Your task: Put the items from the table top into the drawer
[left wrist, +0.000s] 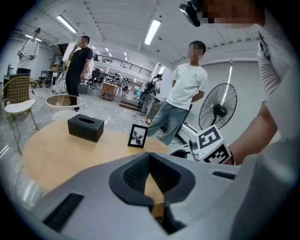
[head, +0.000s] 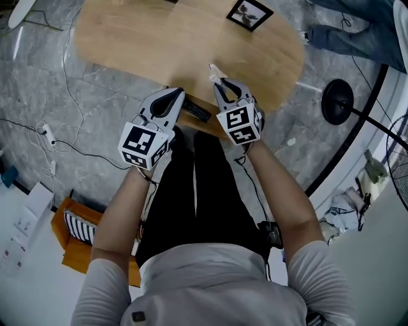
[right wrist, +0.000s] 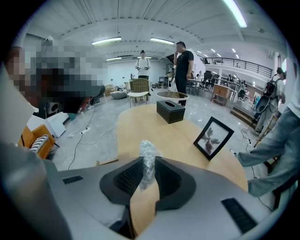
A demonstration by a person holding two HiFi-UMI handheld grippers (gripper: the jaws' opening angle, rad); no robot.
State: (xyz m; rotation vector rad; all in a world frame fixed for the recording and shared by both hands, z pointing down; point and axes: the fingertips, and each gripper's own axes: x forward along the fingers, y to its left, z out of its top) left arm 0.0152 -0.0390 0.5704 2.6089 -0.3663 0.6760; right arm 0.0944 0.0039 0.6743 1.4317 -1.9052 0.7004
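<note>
My right gripper (head: 223, 86) (right wrist: 149, 165) hangs over the near edge of the round wooden table (head: 140, 38) and is shut on a small crumpled wad of clear plastic (right wrist: 147, 154) (head: 214, 69), which sticks up past the pads. To its left my left gripper (head: 169, 100) (left wrist: 149, 157) is shut with nothing in it, at the table's near edge. Under that edge a wooden drawer (head: 205, 124) stands pulled out, with a dark remote-like thing (head: 196, 111) in it. A black-framed picture (head: 250, 14) (right wrist: 213, 138) (left wrist: 138, 136) stands on the table. A black tissue box (right wrist: 170, 111) (left wrist: 85, 127) sits farther back.
A person in jeans (left wrist: 180, 101) stands beyond the table beside a floor fan (left wrist: 218, 105) with a round base (head: 336, 100). Cables and a power strip (head: 46, 134) lie on the grey floor at left. An orange crate (head: 76, 239) is behind my left side.
</note>
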